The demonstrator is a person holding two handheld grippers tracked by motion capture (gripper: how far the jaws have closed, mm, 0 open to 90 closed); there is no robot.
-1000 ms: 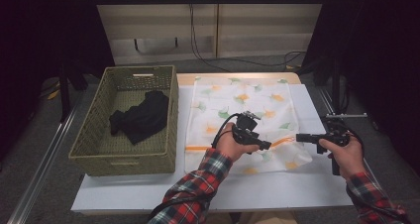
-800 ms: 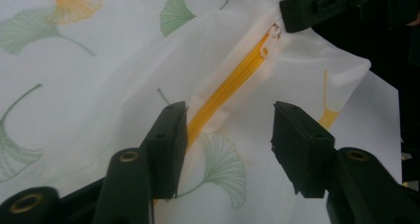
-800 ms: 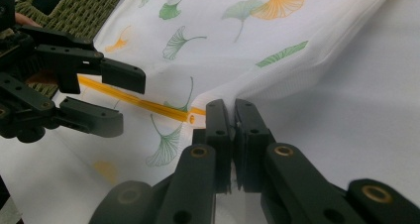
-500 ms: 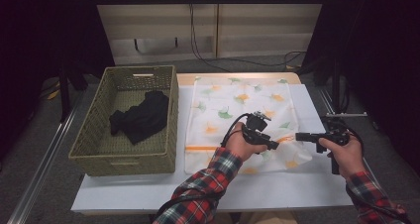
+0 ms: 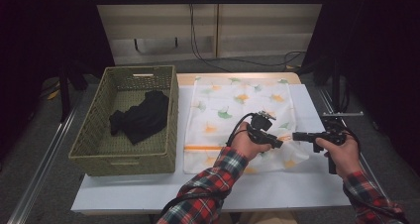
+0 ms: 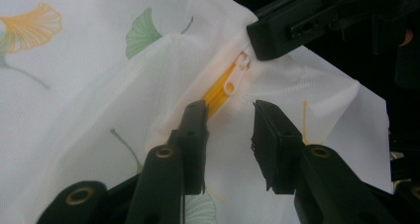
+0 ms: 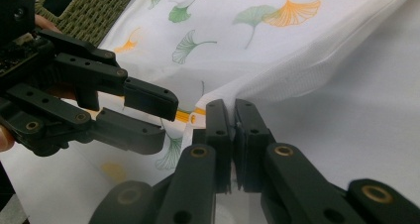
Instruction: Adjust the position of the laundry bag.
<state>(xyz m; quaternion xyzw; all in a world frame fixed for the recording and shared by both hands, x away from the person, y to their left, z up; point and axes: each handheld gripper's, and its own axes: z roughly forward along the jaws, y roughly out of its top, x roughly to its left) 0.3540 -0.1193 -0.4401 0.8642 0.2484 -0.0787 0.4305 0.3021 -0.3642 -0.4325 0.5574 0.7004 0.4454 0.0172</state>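
Nothing readable anywhere, honestly. No words, brand marks, numbers or signs on the leaf-print laundry bag (image 5: 237,115), only ginkgo leaves in green and orange. Same for the wicker basket (image 5: 94,149) and the dark garment (image 5: 141,119) inside it: no tag or label legible.

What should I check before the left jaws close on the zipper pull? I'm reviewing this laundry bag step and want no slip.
1. Right gripper shut on the mesh laundry bag edge beside the zipper: ok.
2. Left gripper jaws have just been closing, not yet pressing: ok.
3. White zipper pull between the left jaws: not ok, it lies beyond their tips.
4. Orange zipper tape in line with the gap: ok.
5. Fabric taut at the zipper: cannot tell.
6. Basket apart from both hands: ok.
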